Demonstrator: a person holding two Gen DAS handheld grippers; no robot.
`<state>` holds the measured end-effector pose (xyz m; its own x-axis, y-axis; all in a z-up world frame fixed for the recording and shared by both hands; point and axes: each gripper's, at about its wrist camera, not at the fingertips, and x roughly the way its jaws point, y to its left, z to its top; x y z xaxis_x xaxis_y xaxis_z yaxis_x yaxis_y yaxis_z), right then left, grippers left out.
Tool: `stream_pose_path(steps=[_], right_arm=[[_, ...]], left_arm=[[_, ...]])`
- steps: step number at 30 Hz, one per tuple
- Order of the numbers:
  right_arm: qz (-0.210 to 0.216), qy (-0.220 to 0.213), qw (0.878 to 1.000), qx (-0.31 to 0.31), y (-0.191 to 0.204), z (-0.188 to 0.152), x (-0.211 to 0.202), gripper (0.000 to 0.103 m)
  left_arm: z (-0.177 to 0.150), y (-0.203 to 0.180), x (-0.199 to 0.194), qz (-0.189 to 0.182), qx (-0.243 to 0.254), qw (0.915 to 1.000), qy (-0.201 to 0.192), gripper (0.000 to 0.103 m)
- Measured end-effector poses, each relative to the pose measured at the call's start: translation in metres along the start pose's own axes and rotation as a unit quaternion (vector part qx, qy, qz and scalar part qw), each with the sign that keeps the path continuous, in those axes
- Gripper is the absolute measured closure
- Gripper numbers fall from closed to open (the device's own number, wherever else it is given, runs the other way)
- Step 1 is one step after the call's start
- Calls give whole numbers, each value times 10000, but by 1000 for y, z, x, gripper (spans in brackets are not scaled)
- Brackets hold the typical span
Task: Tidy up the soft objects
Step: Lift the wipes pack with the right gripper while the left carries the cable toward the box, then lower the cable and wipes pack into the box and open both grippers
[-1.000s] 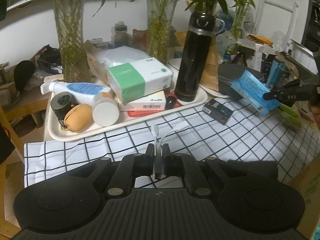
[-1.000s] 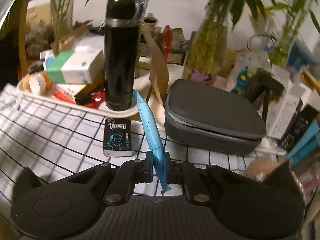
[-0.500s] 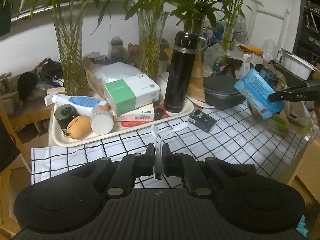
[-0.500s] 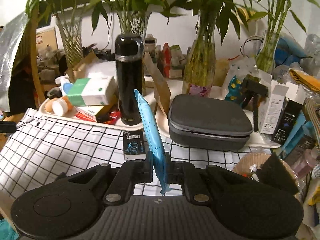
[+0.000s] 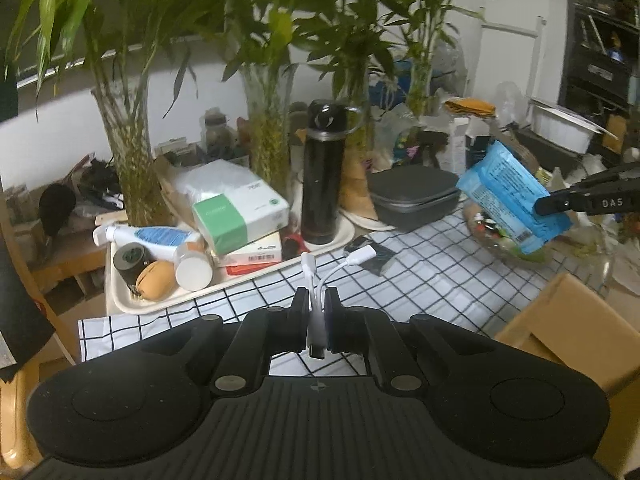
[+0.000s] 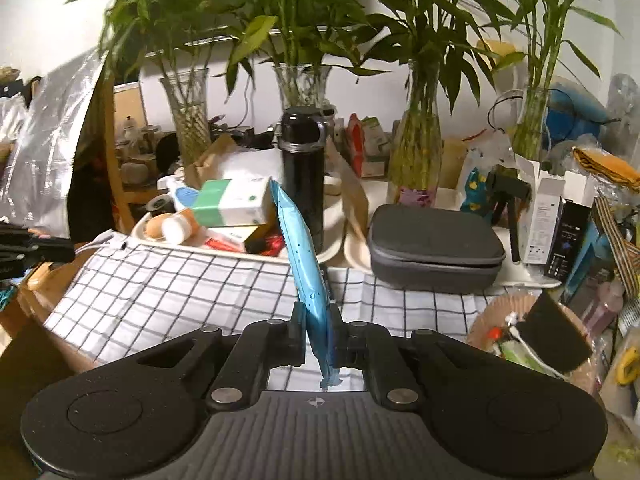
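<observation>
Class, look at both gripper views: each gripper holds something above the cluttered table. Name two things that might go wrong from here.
1. The right gripper pinches the blue packet only near one end, so it may swing or slip out.
2. The white adapter cable in the left gripper has loose ends that might snag the tray or knock the black bottle.

A white tablecloth [image 5: 420, 280] with a black grid pattern. Behind it, a cream tray [image 5: 240, 284] holds a black flask [image 5: 322, 176] and a green-and-white box [image 5: 240, 212]. Right of the flask: a dark grey case [image 5: 414, 196] and a light blue packet [image 5: 514, 200]. The adapter cable [image 5: 320, 280] is white.
</observation>
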<state>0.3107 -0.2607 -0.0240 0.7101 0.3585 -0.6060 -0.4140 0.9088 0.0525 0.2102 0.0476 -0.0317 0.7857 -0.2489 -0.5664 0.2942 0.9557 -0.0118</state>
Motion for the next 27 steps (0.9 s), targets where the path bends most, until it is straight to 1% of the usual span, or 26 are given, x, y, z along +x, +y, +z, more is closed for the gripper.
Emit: stream_pose_path(steps=[5,10,14,17,23,27], right_arm=[[68,-161,9997,186,9,-2,-44,91],[263,-174,9991,292,19,-8,-82,91],[461,-173,9982,354,30,-16,-103,91],[636,-163,9965,520,37,-24,-113,91],[797,-99,9930,864,44,-42,-123,91],[910,-5,9892,1149,46,-55,-123,91]], left_arm=[[-1,-16,-25,-102,132,9998,-82,94],[0,-32,-49,-203,221,9993,-207,94],[0,-46,-67,-276,335,9987,-251,94],[-2,-55,-75,-290,340,9987,-229,94],[-14,-69,-85,-262,312,9991,-74,94],[-22,-75,-87,-234,93,9996,103,94]])
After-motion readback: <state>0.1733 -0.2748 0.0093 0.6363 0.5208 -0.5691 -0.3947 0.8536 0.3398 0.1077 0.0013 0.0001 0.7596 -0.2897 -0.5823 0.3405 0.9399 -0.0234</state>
